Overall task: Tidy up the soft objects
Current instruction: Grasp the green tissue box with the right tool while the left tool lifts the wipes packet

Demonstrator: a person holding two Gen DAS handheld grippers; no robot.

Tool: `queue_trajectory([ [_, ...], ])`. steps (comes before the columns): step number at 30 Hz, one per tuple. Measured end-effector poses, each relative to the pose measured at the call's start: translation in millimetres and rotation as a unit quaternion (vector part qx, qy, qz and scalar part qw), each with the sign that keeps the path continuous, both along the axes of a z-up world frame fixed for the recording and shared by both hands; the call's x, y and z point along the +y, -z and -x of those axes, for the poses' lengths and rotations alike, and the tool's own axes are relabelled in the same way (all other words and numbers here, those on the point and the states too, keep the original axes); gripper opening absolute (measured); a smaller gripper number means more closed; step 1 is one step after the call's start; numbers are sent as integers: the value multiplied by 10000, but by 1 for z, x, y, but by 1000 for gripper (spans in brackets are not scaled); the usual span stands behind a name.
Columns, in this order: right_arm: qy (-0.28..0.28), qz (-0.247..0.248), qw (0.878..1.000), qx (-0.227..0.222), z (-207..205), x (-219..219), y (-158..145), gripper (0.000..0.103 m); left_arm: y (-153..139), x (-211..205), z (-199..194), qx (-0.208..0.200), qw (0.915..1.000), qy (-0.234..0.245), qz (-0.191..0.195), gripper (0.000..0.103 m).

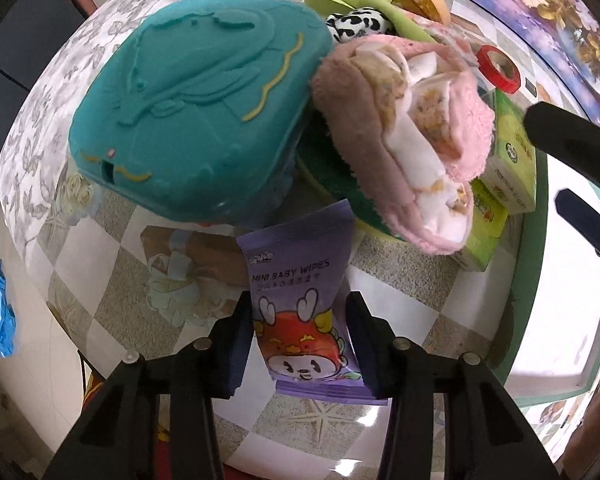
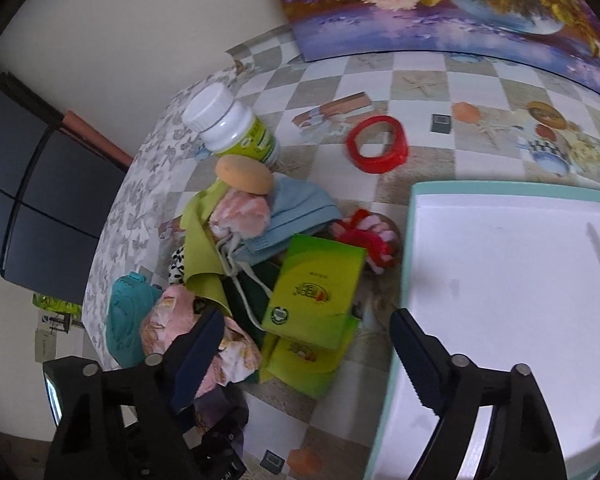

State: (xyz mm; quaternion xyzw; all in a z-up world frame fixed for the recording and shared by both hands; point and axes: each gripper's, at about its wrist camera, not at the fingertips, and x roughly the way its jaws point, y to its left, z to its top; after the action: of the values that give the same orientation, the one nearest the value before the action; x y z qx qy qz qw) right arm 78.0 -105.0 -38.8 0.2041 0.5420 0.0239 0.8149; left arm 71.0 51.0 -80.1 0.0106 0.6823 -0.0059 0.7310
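My left gripper is shut on a purple pack of mini baby wipes and holds it above the checked tablecloth. Just beyond it lie a teal moulded case and a rolled pink towel. My right gripper is open and empty, above the pile's near edge, beside the white tray. In the right wrist view the pile holds the pink towel, a blue cloth, a green cloth, a red and pink knit piece and an orange sponge.
Two green boxes lie stacked in the pile. A white bottle stands behind it. A red tape roll sits on the table. A flower picture leans against the back wall. The table edge runs along the left.
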Motion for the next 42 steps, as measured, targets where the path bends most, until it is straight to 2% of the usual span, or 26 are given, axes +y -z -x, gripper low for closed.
queue_trajectory([
  [3, -109, 77, 9999, 57, -6, 5, 4, 75, 1, 1, -1, 8, 10000, -8, -5, 47],
  [8, -98, 286, 9993, 227, -11, 6, 13, 72, -2, 2, 9, 4, 10000, 42, -16, 47],
  [14, -121, 219, 9991, 338, -16, 6, 22, 65, 0, -2, 8, 5, 10000, 55, -45, 47],
  [15, -127, 209, 9991, 338, -17, 7, 23, 60, 0, -3, 9, -1, 10000, 60, -50, 47],
  [20, -182, 269, 9990, 309, -17, 6, 21, 58, 1, -5, 10, -15, 10000, 67, -72, 47],
  [34, 130, 162, 9998, 5, 2, -28, -40, 56, -12, -6, 19, -198, 9996, 212, 37, 47],
  [42, 340, 289, 9983, -381, 24, -61, -80, 56, -34, -13, 32, -511, 9972, 490, 251, 47],
])
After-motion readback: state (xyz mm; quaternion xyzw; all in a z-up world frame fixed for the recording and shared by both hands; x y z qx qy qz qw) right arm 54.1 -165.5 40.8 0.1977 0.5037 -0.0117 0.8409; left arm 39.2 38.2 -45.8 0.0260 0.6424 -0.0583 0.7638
